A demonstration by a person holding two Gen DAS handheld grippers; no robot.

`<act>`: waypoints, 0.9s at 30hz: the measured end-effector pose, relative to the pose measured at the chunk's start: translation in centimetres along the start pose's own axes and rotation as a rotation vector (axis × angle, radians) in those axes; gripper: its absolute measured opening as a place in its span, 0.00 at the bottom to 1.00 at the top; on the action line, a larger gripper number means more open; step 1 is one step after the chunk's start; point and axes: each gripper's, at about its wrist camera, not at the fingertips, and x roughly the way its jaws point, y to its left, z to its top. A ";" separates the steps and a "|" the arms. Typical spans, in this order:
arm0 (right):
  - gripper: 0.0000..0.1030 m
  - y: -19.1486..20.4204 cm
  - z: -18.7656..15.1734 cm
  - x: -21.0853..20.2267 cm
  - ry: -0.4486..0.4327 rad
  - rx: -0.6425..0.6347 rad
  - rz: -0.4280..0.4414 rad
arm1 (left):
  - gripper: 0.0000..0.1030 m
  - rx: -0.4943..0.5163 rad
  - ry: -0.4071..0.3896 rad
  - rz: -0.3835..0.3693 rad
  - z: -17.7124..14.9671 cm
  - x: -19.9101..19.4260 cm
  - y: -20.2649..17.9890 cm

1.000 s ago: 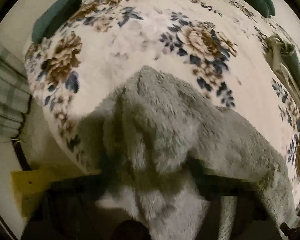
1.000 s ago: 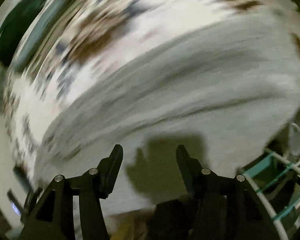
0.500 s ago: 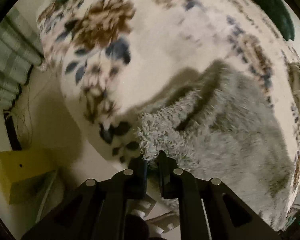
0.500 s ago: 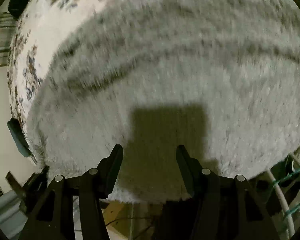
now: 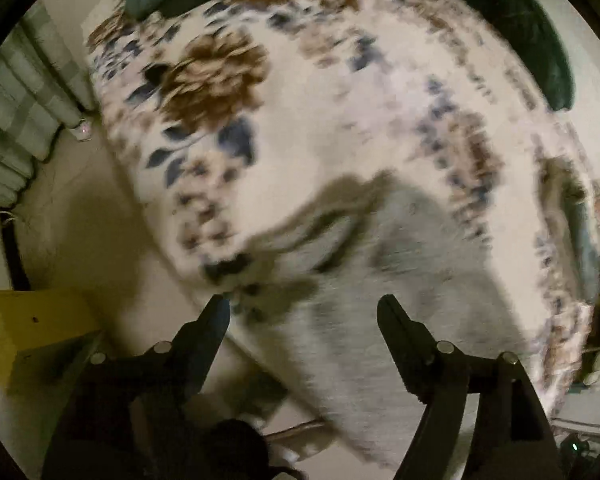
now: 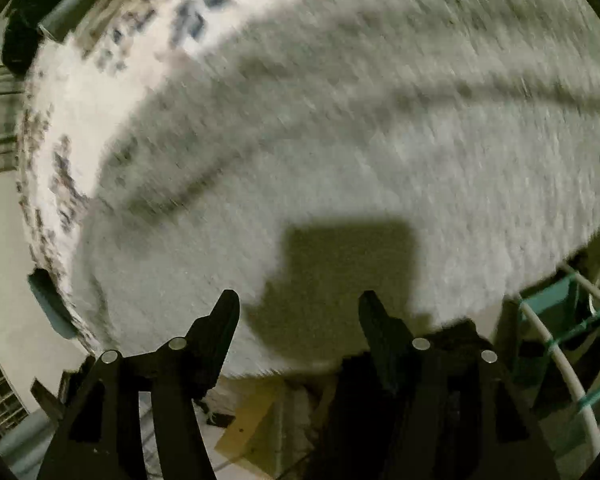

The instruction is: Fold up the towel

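Note:
A fluffy grey towel [image 5: 400,280] lies spread on the floral blanket [image 5: 300,128] near the bed's front edge. Its near left corner shows folds and ridges. My left gripper [image 5: 304,312] hangs open just above that corner, holding nothing. In the right wrist view the same grey towel [image 6: 360,140] fills most of the frame, with a long crease across it. My right gripper [image 6: 298,306] is open over the towel's front edge, casting a square shadow on the pile. Both views are blurred by motion.
A yellow box [image 5: 32,332] stands on the floor at the left, below the bed. Dark green cushions [image 5: 532,28] sit at the far side of the bed. A white and green wire rack [image 6: 572,340] stands at the right of the bed's edge. Curtains [image 5: 16,120] hang at left.
My left gripper was shut on the towel's corner half a second ago; its fingers have spread and the corner lies on the bed. The right gripper stays open over the towel.

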 end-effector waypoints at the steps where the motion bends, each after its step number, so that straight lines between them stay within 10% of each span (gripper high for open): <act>1: 0.63 0.8 0.9 -0.4 -0.013 -0.020 0.002 | 0.73 0.016 -0.004 -0.008 0.0 -0.2 -1.0; 5: 0.63 6.4 5.2 -0.5 -0.060 -0.243 -0.096 | 0.73 0.126 0.063 -0.056 -0.3 2.2 -8.2; 11: 0.60 10.8 8.6 2.7 -0.082 -0.653 -0.473 | 0.73 0.326 0.218 -0.108 -2.9 8.0 -18.4; 13: 0.03 10.4 9.0 3.8 -0.077 -0.738 -0.522 | 0.73 0.401 0.230 -0.086 -3.9 9.4 -20.6; 22: 0.00 8.1 11.1 -2.6 -0.316 -0.653 -0.450 | 0.73 0.449 0.209 -0.043 -5.3 8.9 -21.3; 27: 0.00 8.7 13.0 -0.1 -0.252 -0.558 -0.359 | 0.73 0.482 0.246 -0.031 -7.0 10.2 -22.4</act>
